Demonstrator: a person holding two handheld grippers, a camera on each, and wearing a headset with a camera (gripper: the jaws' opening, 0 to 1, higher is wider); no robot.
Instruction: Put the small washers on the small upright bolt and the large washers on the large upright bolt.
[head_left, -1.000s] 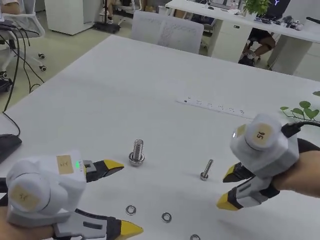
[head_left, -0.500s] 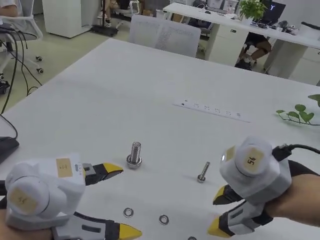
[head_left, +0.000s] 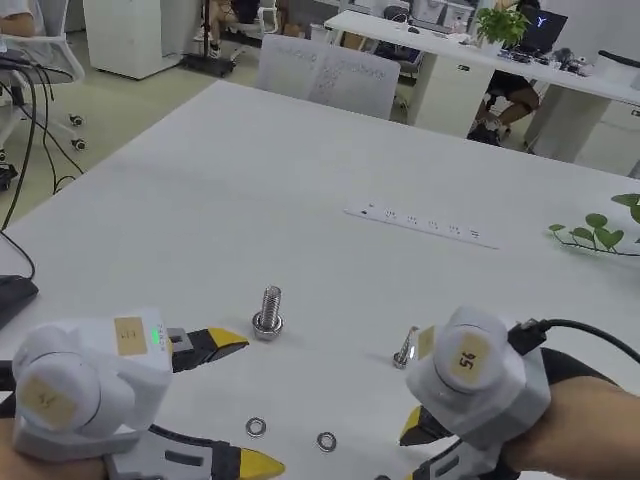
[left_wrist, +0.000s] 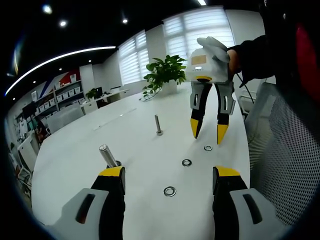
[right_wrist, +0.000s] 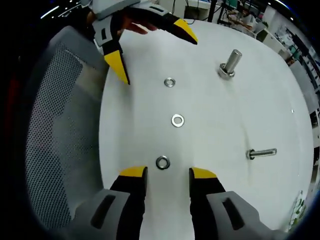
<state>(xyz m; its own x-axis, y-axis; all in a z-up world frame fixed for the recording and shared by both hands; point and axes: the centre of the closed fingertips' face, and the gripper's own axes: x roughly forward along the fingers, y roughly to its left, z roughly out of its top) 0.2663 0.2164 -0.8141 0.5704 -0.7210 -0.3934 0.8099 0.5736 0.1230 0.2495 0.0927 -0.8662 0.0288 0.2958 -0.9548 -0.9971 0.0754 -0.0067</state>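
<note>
Where the white table (head_left: 200, 200) comes nearest the person, three washers lie flat and loose on its top, apart from both bolts. They are the near washer (right_wrist: 162, 162), the middle washer (right_wrist: 177, 120) and the far washer (right_wrist: 169, 82). In the right gripper view they run in a rough line toward 12 o'clock, each apart from the next. Their sizes look too alike to tell small from large.

Large bolt (head_left: 268, 312): upright on its head, thread up. In the head view one washer lies at its 6 o'clock.

Small bolt (head_left: 405, 350): upright, at 3 o'clock of the large bolt and well apart from it.

Right gripper (right_wrist: 167, 173): jaws parted and grasping nothing. The near washer lies at 12 o'clock, just ahead of the gap between its tips. In the head view the gripper sits at 5 o'clock of the small bolt, just beside it.

Left gripper (head_left: 243, 402): jaws spread wide and empty, at 7 o'clock of the large bolt. One yellow tip is near that bolt.

Power strip (head_left: 420, 220): flat on the table at 12 o'clock of the small bolt, well apart.

Plant (head_left: 595, 228): leaves at the table's right edge, at 2 o'clock of the small bolt.
</note>
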